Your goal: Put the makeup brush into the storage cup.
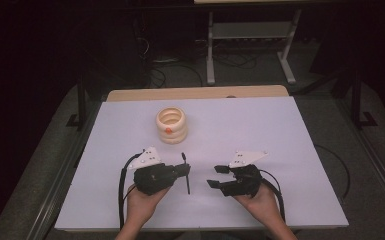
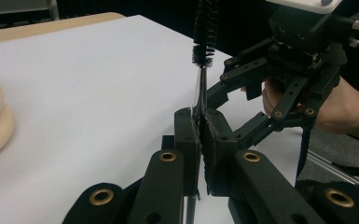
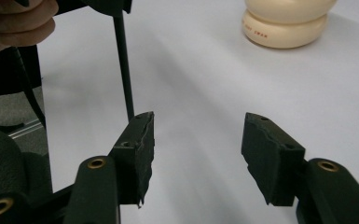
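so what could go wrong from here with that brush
The left gripper pinches only the thin stem of the brush, so the brush could pivot or slip between the pads. The right gripper stands open close beside it, and a careless move might knock the stem. The cream ribbed container looks light, so a misaimed brush might tip it.

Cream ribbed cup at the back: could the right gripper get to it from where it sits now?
Probably yes. The right gripper is open with nothing between its jaws, and bare table lies between it and the cream ribbed cup. The left gripper holds the brush off to one side.
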Tool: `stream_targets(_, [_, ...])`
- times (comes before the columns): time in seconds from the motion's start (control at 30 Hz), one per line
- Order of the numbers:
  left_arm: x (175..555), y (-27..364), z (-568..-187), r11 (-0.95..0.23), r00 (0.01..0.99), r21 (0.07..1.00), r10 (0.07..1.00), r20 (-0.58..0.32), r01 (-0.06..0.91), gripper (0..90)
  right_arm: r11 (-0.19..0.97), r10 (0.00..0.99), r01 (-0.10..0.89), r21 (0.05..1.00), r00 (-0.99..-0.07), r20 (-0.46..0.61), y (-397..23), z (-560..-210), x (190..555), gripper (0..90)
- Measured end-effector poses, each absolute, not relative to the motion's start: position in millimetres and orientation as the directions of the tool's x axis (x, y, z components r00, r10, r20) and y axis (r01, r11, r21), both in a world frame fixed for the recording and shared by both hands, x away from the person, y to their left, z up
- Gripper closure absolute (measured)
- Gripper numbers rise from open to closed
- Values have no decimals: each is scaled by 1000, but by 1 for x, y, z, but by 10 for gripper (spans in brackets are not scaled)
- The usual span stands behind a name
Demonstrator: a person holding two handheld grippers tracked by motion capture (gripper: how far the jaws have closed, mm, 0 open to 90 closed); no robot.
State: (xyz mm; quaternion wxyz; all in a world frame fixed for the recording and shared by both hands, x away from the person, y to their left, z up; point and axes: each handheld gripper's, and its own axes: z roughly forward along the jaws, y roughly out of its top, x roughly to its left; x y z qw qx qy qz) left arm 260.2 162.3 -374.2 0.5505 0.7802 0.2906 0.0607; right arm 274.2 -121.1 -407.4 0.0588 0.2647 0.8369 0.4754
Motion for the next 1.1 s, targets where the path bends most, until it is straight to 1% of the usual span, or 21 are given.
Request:
stream_targets(0.23, [262, 167, -374, -225, 819, 895, 531, -219, 385, 855, 421, 526, 376, 825, -842, 116, -128, -406, 274, 385])
stream_targets(0.47, [264, 170, -375, -220, 812, 894, 540, -221, 390, 855, 420, 551, 375, 826, -829, 96, -136, -405, 274, 369])
stream_targets(0.57, [265, 172, -376, -223, 809, 891, 545, -222, 395, 855, 424, 572, 372, 826, -817, 75, -146, -404, 273, 354])
stream_targets(0.7, [266, 175, -376, -225, 805, 890, 551, -219, 396, 855, 419, 585, 372, 828, -808, 68, -152, -403, 272, 338])
stream_targets(0.83, [268, 176, -377, -223, 799, 888, 559, -221, 402, 855, 408, 606, 378, 831, -793, 64, -161, -402, 272, 302])
stream_targets(1.1, [271, 179, -377, -223, 792, 885, 569, -221, 408, 855, 412, 633, 390, 824, -772, 49, -177, -405, 266, 275])
